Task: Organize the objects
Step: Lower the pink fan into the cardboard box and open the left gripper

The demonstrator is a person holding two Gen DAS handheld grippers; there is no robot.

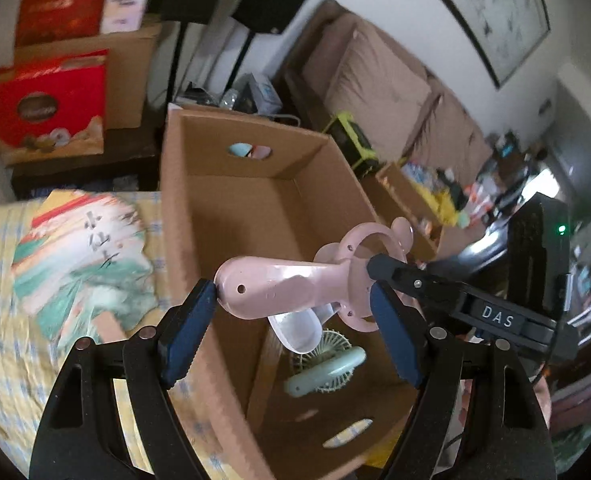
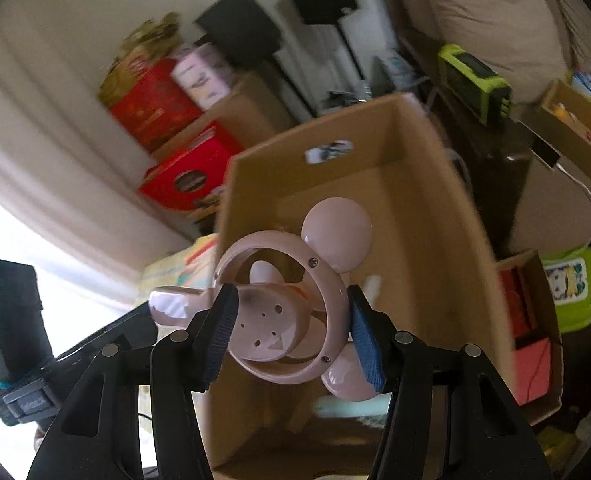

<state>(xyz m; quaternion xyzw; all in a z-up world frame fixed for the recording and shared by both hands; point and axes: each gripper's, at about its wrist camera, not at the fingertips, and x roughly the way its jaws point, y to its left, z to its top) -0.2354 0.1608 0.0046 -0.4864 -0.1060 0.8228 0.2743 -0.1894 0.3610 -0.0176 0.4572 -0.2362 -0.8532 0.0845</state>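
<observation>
Both grippers hold the pink handheld fan (image 1: pixel 279 284) above the cardboard box (image 1: pixel 231 208): the right gripper (image 2: pixel 289 334) is clenched on its ring, while the left gripper (image 1: pixel 291 320) loosely brackets its handle, probably for lowering inside.

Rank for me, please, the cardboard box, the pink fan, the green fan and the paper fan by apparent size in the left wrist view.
1. cardboard box
2. paper fan
3. pink fan, though nearness to the camera inflates it
4. green fan, lying deeper inside the box; the two handheld fans may truly be alike.
</observation>
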